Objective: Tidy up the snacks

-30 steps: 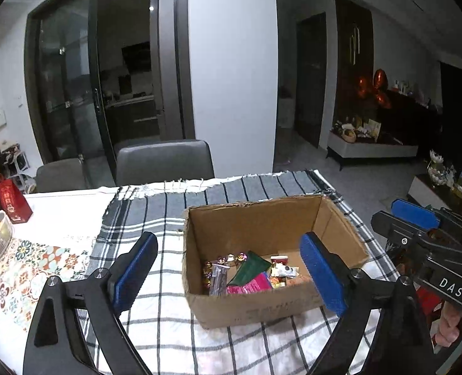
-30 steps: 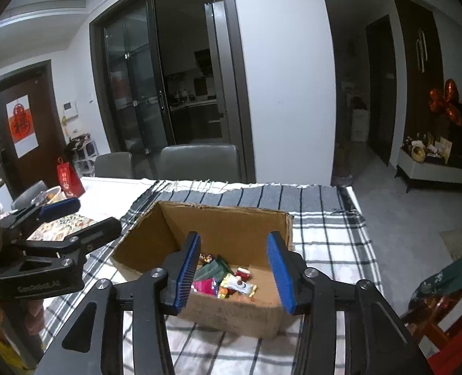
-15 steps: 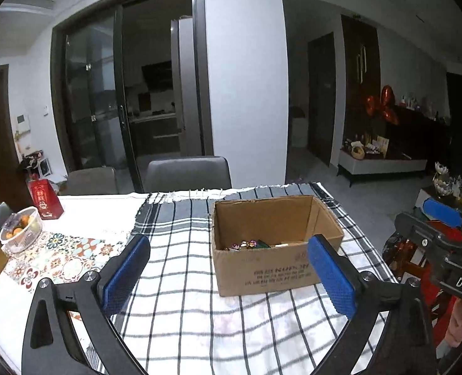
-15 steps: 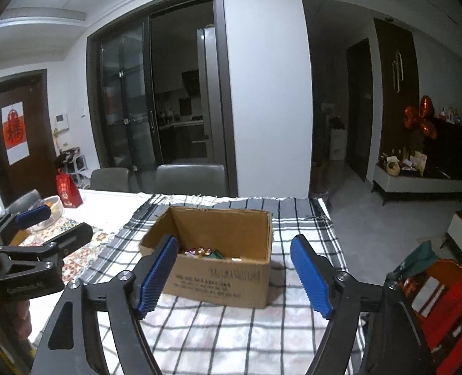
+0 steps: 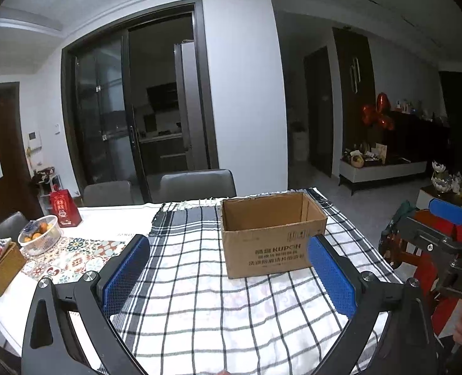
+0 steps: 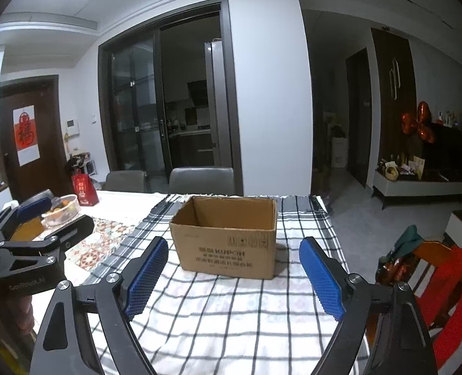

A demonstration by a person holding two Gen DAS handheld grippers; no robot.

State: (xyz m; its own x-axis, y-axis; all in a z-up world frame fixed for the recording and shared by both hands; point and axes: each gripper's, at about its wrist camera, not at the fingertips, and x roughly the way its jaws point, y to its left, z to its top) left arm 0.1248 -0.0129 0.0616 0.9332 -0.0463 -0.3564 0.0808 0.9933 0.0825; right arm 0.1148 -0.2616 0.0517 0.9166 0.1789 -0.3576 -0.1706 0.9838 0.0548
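Both tongs, left tongs [image 5: 228,276] and right tongs [image 6: 234,276], have backed away from the cardboard box [image 5: 271,234], wide open and empty; snacks now hidden inside, so sorting looks finished.

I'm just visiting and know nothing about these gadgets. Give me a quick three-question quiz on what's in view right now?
1. True or false: the left gripper holds a snack.
2. What does the cardboard box rest on? A) bare floor B) checked cloth C) chair
3. Fill in: the fruit bowl sits to the box's ____ in both views.

Key: 1 false, both it and the right gripper are open and empty. 2 B, the checked cloth. 3 left.
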